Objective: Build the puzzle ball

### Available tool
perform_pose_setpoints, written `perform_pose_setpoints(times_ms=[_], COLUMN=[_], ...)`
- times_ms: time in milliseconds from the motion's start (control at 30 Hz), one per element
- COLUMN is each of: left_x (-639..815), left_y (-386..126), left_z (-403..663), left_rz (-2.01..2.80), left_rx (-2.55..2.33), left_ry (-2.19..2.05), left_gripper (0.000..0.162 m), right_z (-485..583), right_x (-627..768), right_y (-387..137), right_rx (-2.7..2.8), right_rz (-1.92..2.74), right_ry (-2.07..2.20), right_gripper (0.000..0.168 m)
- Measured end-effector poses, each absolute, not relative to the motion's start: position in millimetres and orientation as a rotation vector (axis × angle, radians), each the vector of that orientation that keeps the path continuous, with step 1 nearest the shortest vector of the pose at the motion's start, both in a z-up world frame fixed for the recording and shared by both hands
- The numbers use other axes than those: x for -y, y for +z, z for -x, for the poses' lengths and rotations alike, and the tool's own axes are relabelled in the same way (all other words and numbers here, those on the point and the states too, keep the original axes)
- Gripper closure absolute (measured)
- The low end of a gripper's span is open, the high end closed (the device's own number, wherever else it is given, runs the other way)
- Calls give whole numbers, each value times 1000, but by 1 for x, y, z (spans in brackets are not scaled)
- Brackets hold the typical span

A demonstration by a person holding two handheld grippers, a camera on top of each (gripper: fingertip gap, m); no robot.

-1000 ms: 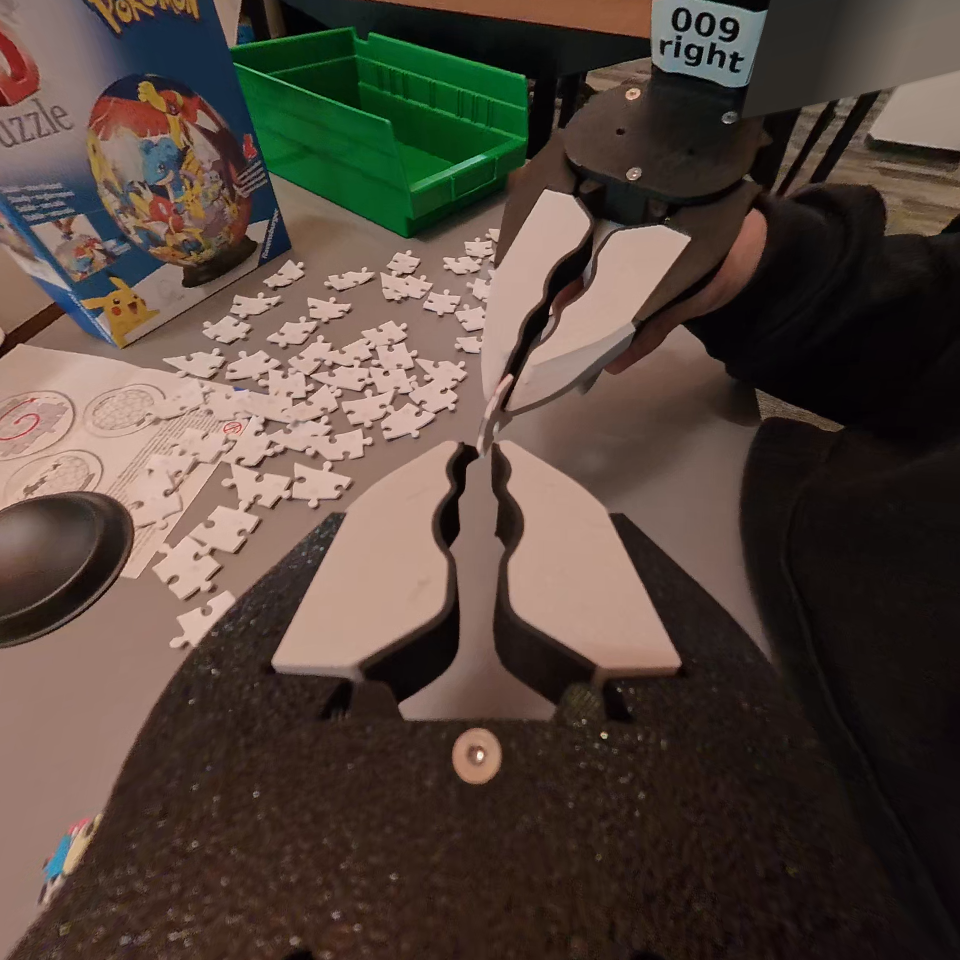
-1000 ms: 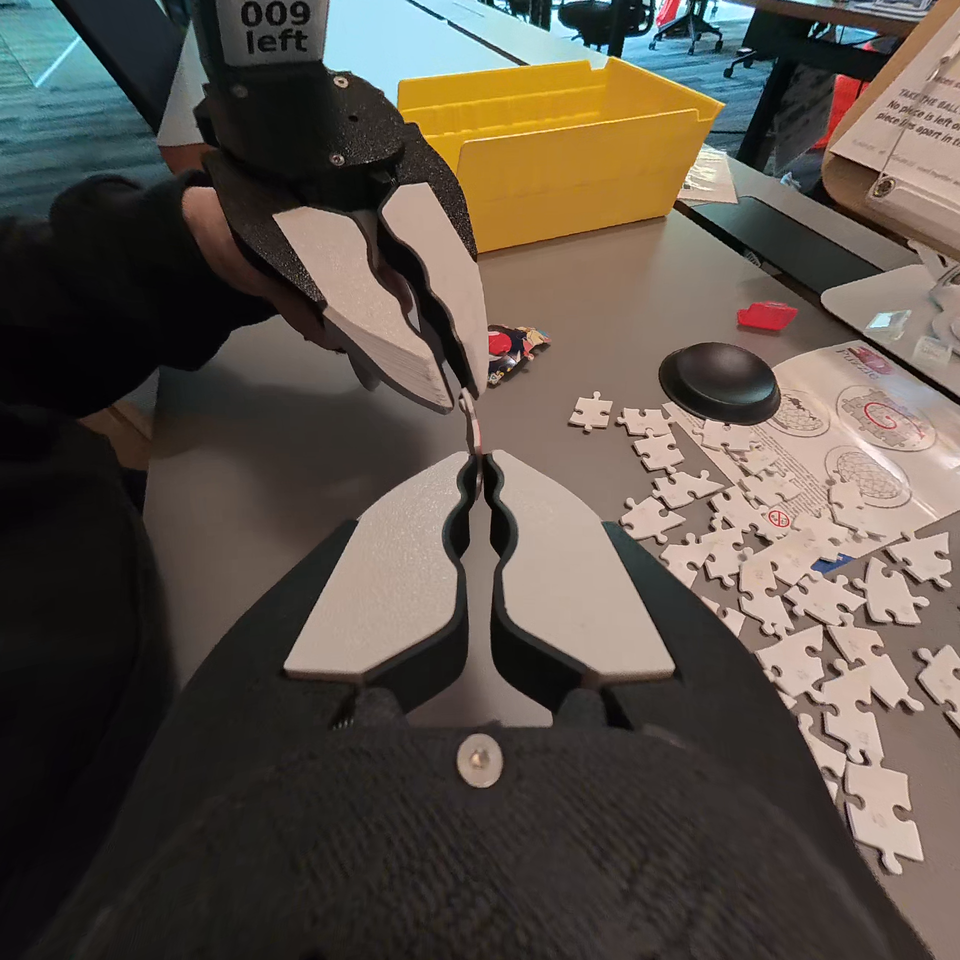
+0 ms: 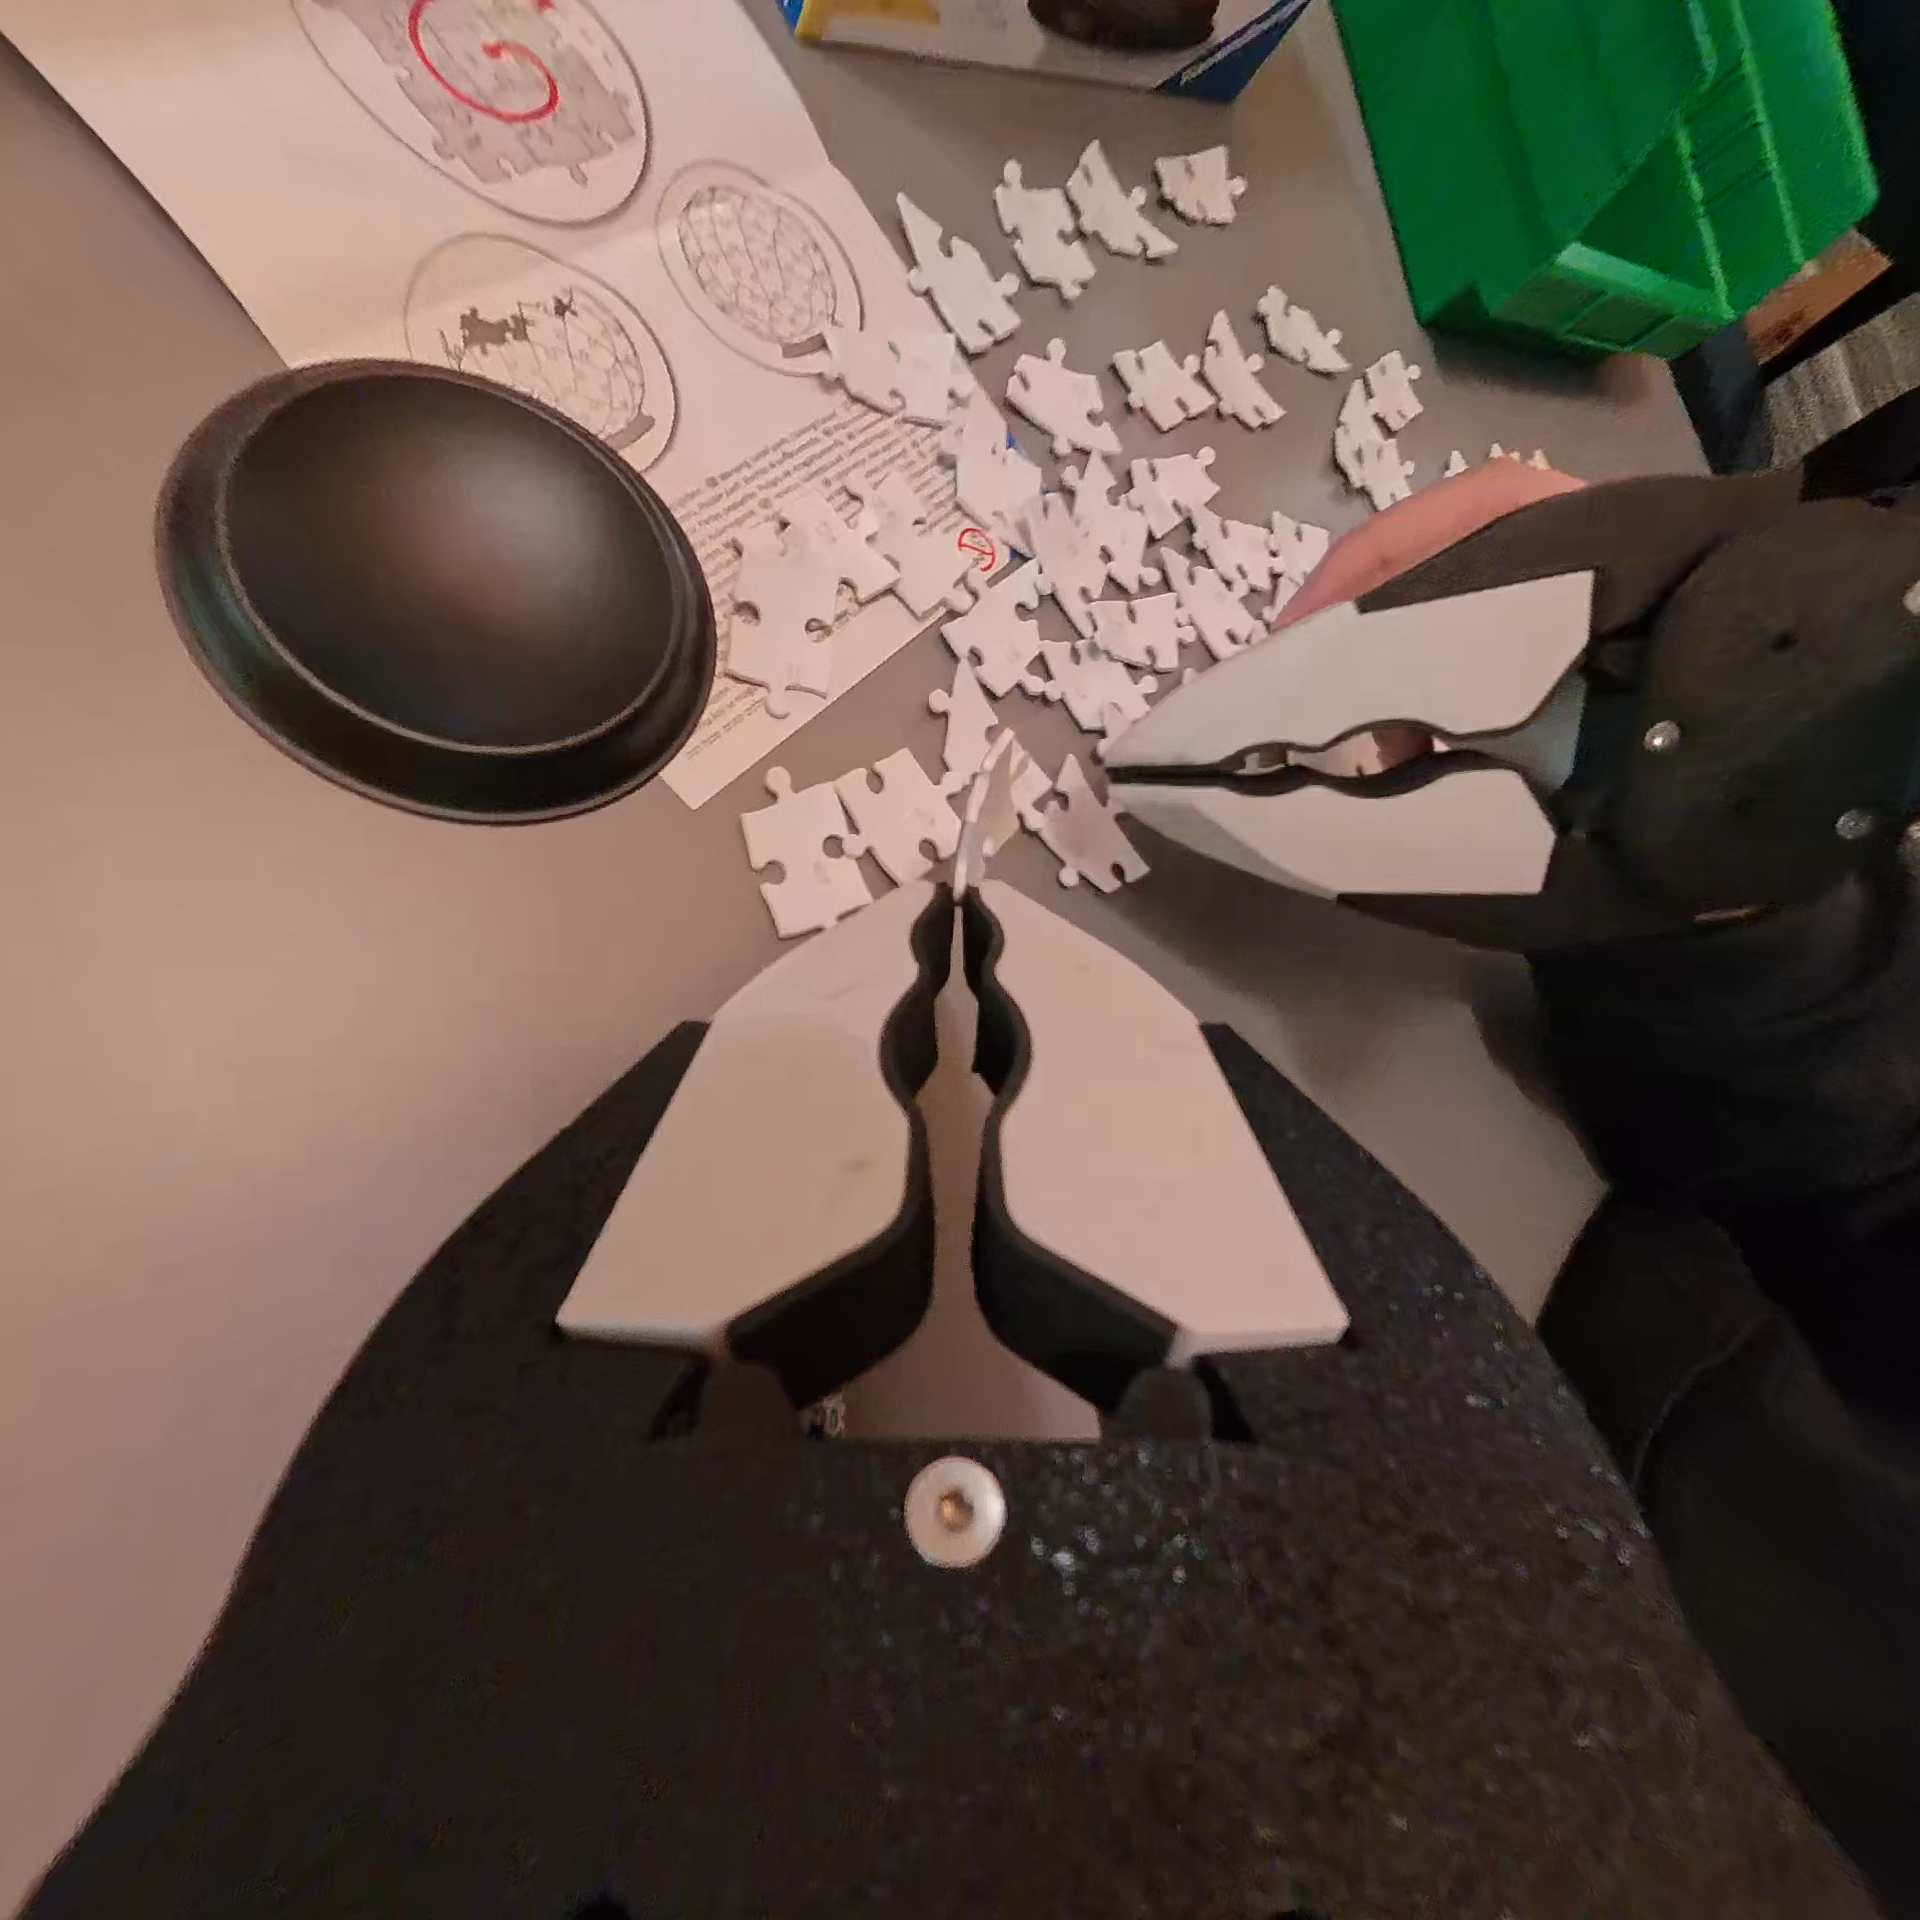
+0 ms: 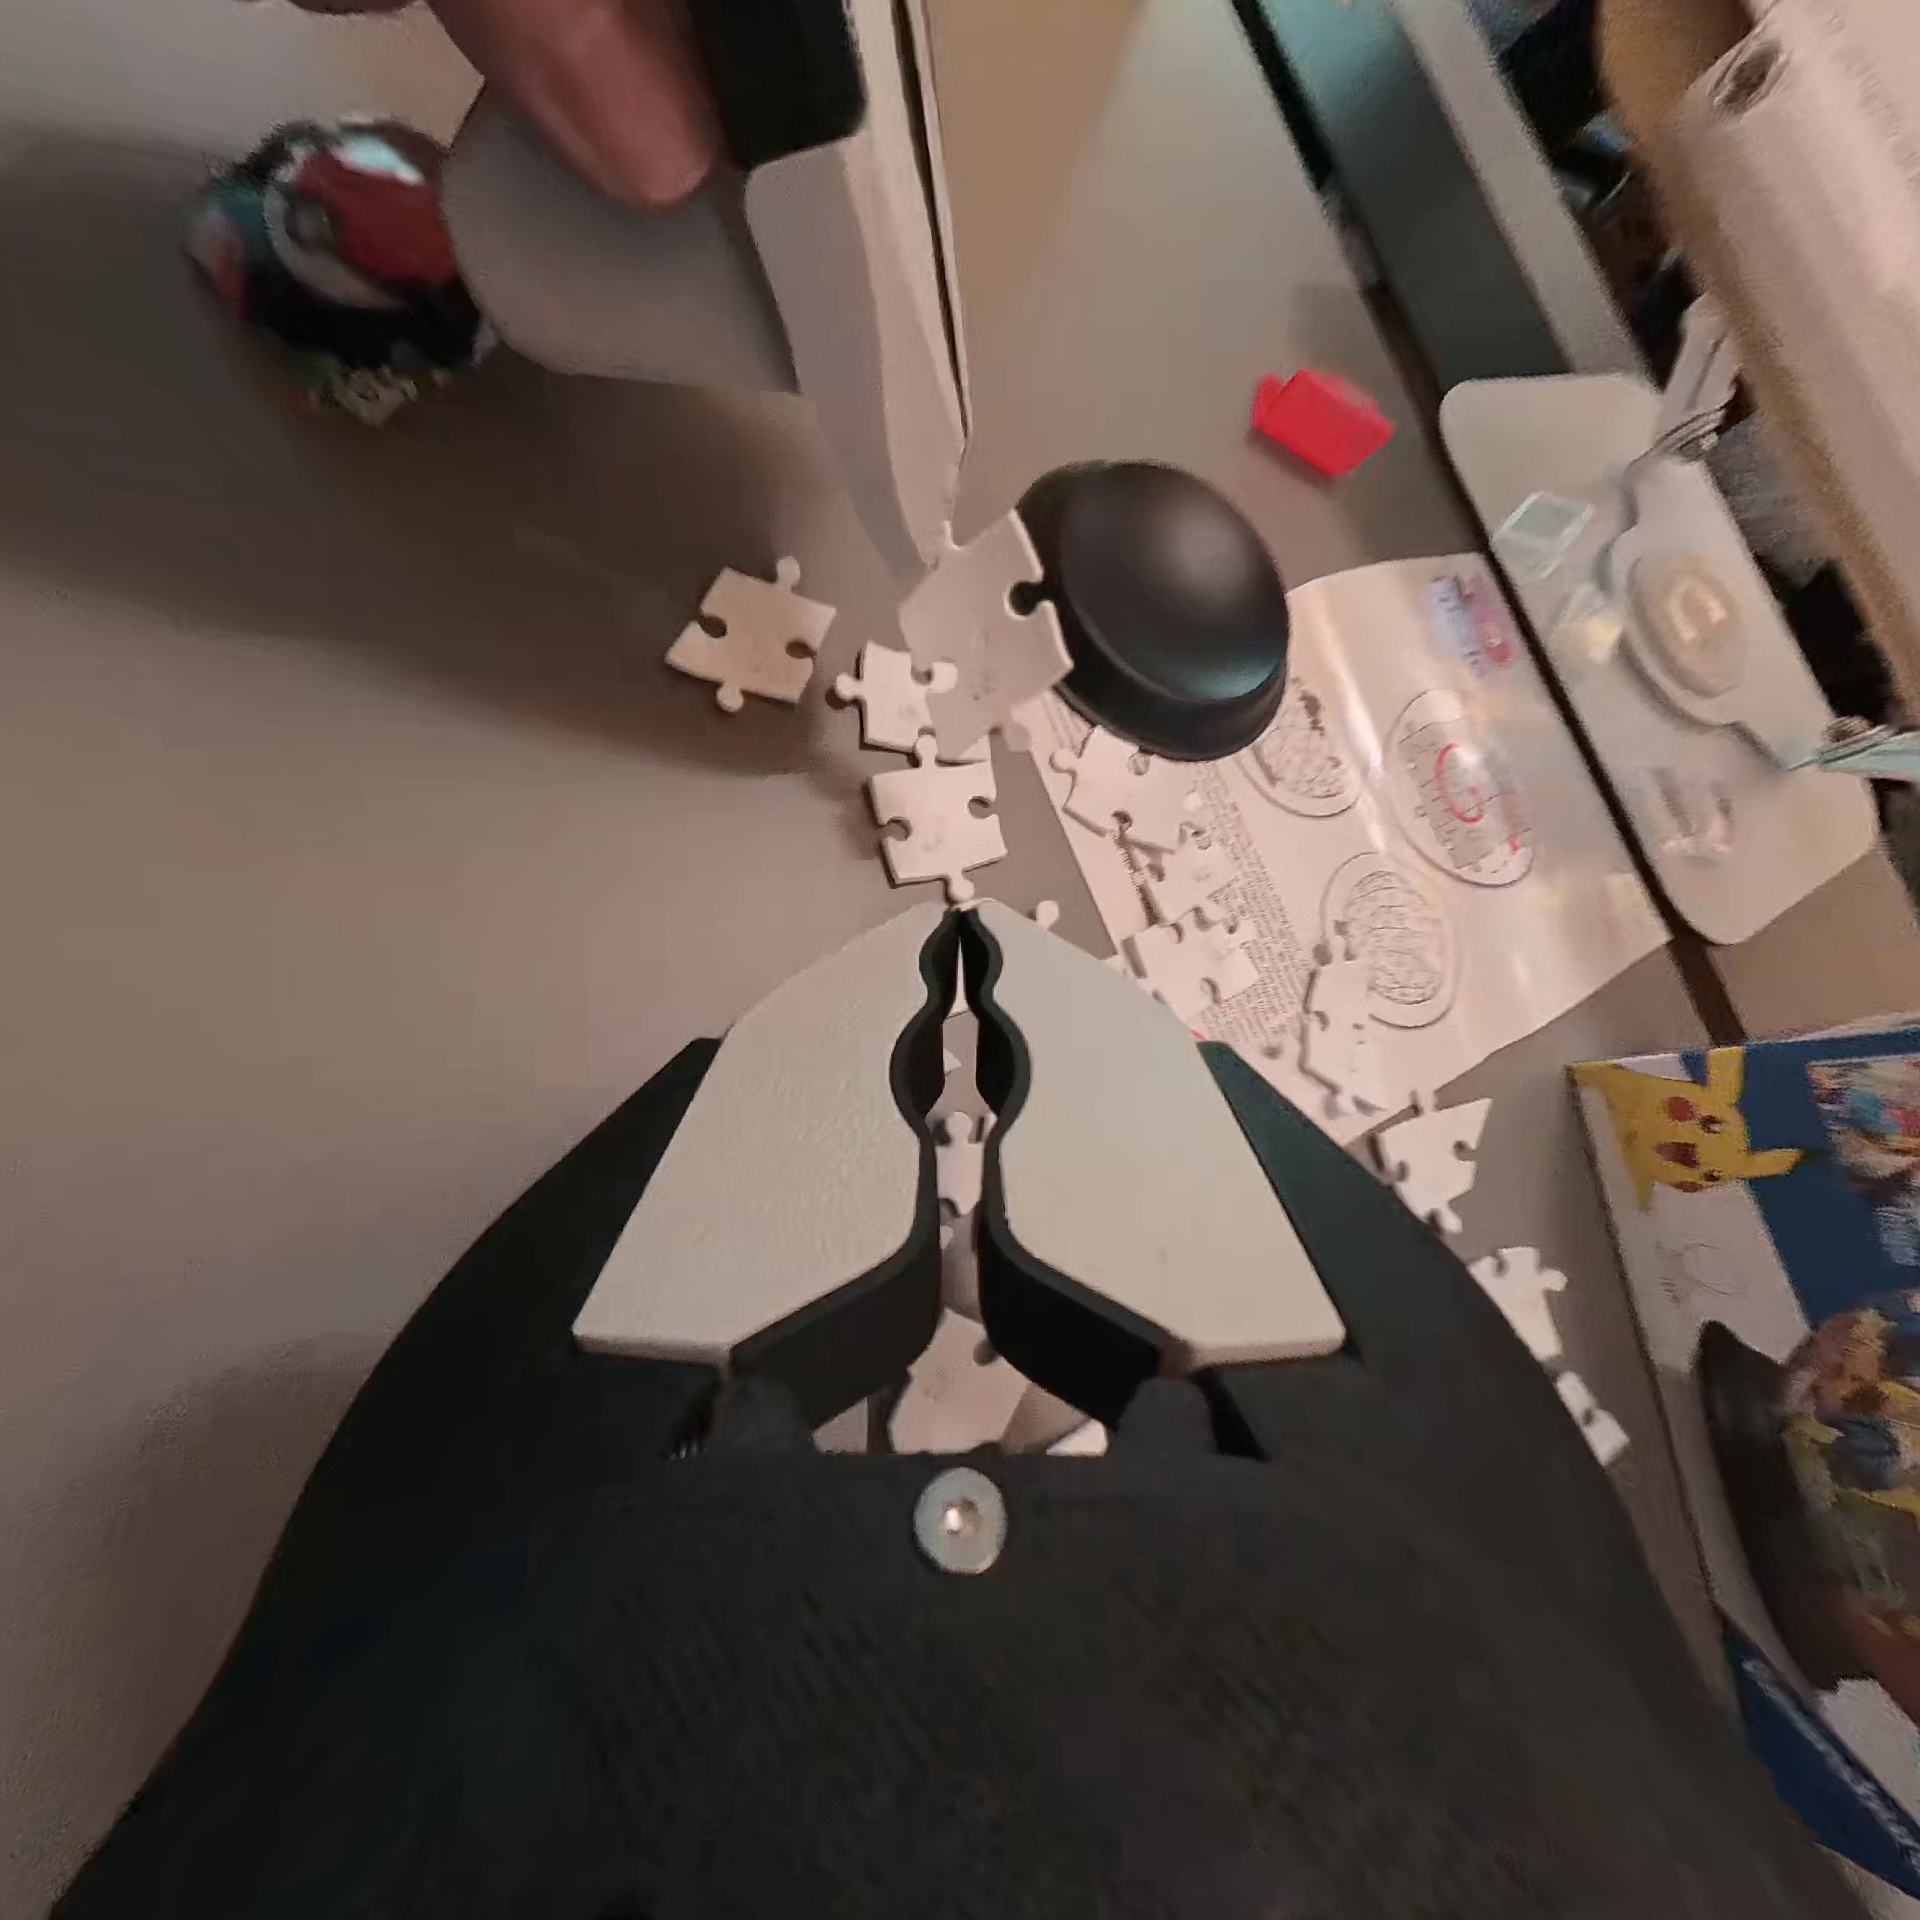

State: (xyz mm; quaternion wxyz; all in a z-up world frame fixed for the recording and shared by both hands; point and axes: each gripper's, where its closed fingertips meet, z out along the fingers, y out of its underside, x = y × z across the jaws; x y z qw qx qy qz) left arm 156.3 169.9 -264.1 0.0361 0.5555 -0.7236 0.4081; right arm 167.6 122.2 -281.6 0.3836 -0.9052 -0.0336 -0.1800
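My left gripper (image 3: pixel 958 904) is shut on a white puzzle piece (image 3: pixel 977 821), seen edge-on and held above the table. In the right wrist view that piece (image 4: pixel 982 634) hangs from the left gripper's tips (image 4: pixel 951 520) in front of the black dome stand (image 4: pixel 1164 603). My right gripper (image 4: pixel 961 912) is shut with nothing seen between its tips. A loose piece (image 4: pixel 935 821) lies on the table just beyond them. In the left wrist view the right gripper (image 3: pixel 1114 774) is to the right, over the loose white pieces (image 3: pixel 1143 520).
The black dome stand (image 3: pixel 436 582) sits on the instruction sheet (image 3: pixel 312 208). A green bin (image 3: pixel 1610 156) stands at the far right. The puzzle box (image 4: pixel 1766 1247), a red object (image 4: pixel 1320 421), a white tray (image 4: pixel 1538 436) and a coloured joined cluster of pieces (image 4: pixel 332 260) are on the table.
The piece pinched between both grippers' tips is now held by the left gripper alone. The right gripper has come off it and both grippers now point down at the table.
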Motion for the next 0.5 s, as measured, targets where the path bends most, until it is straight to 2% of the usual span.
perform_pose_setpoints(times_ms=[300,500], left_x=[-155,-148], left_y=[-281,-286], left_z=[-162,-164], left_rz=[-1727,-1730], left_rx=[2178,2157], left_ry=[1121,1092], left_gripper=[161,161], right_z=[-173,-180], right_x=[-110,-107], right_y=[-308,-291], right_rx=[-12,-63], right_rz=[2403,2349], right_ry=[-364,-438], right_gripper=[168,168])
